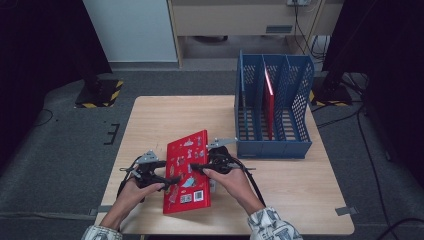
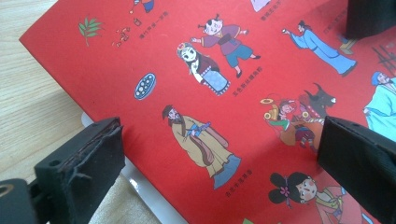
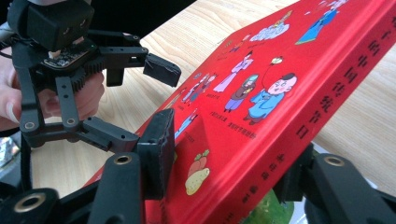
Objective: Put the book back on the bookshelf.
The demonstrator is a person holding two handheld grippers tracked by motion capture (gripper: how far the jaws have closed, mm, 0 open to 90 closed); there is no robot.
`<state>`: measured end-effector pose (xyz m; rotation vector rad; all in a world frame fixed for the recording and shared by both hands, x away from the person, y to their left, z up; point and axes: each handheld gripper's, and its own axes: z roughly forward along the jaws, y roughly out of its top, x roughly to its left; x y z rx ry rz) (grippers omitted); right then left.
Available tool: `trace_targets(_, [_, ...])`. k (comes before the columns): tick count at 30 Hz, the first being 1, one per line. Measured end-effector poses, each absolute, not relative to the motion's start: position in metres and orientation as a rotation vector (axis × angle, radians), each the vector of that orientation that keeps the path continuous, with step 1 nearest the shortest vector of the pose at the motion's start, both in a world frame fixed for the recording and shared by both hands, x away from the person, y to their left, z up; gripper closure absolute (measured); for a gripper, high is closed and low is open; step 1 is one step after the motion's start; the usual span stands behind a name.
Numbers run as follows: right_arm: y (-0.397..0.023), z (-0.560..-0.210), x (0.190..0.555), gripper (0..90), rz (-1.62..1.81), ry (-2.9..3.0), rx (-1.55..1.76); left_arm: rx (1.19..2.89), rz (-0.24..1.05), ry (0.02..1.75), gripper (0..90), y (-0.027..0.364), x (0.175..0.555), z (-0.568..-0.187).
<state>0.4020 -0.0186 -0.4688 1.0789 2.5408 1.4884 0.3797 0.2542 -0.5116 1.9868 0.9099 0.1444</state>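
Right at the near edge of the table (image 1: pixel 300 200), the red book (image 1: pixel 187 172) is lying tilted, its spine side lifting. The right gripper (image 1: pixel 210 167) is pinching that spine edge; the left gripper (image 1: pixel 157 172) is hovering spread over the opposite edge. Farther back, the blue file rack (image 1: pixel 272 107) is holding another red book (image 1: pixel 269 102) upright.

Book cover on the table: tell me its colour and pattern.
Red book cover printed with small cartoon figures in traditional dress; clearest in the left gripper view.

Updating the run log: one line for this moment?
right gripper: shut on red book | left gripper: open astride book edge | book: tilted
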Motion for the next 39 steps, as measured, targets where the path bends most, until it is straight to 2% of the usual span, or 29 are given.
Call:
trace_targets(5, [-0.021, -0.468, 0.404, 55.3, 1.546, 2.532, 1.103, 1.977, 0.136, 0.914, 0.0, 0.256, 0.38, -0.511])
trace_targets(15, [-0.02, -0.466, 0.402, 58.1, 1.577, 2.517, 1.081, 1.958, 0.107, 0.914, 0.0, 0.26, 0.381, -0.512])
trace_targets(22, [-0.02, -0.463, 0.4, 60.2, 1.623, 2.501, 1.063, 1.936, 0.141, 0.948, 0.0, 0.269, 0.382, -0.51])
trace_targets(39, [-0.024, -0.457, 0.398, 63.7, 1.685, 2.49, 1.035, 1.877, 0.007, 0.949, 0.0, 0.274, 0.385, -0.514])
